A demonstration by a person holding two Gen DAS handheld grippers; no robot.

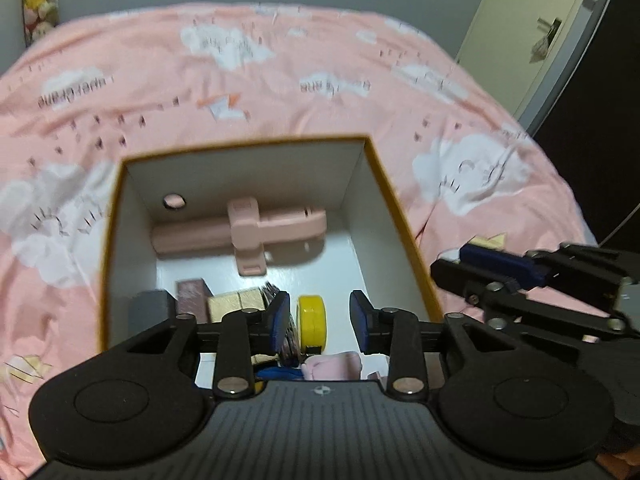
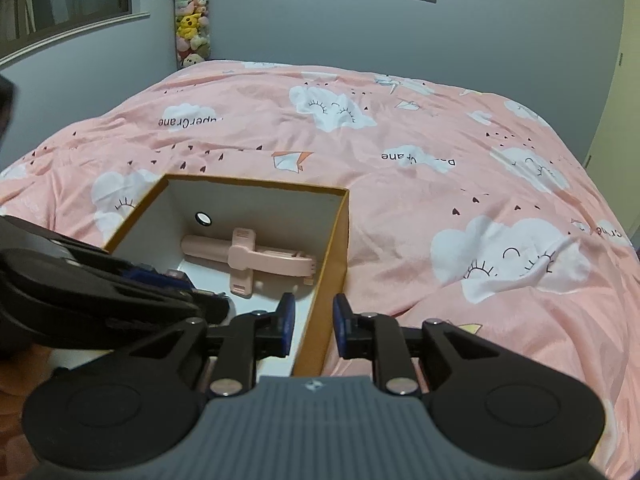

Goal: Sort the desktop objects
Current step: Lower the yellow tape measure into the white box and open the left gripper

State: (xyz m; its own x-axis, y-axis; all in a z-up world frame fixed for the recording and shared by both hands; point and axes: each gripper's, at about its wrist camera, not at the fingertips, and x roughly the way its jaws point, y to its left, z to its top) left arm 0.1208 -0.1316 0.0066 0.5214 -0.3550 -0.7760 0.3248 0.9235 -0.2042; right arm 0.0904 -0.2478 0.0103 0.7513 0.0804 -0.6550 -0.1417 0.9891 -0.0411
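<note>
Left hand-held gripper [image 1: 319,322] parted, empty over box [image 1: 400,216], right hand-held gripper [image 2: 314,326] parted astride its right wall

One open cardboard box [image 1: 394,200] sits on one bed [image 1: 280,72]. Inside it: one pink selfie stick [image 1: 240,232], one yellow tape measure [image 1: 312,320], one grey block [image 1: 150,312], one brown box [image 1: 192,292], one beige box [image 1: 236,302] and one pink cloth bundle [image 1: 332,364]. Two tongs are in view, the left tongs [image 1: 319,322] and the right tongs [image 2: 314,326].
</note>
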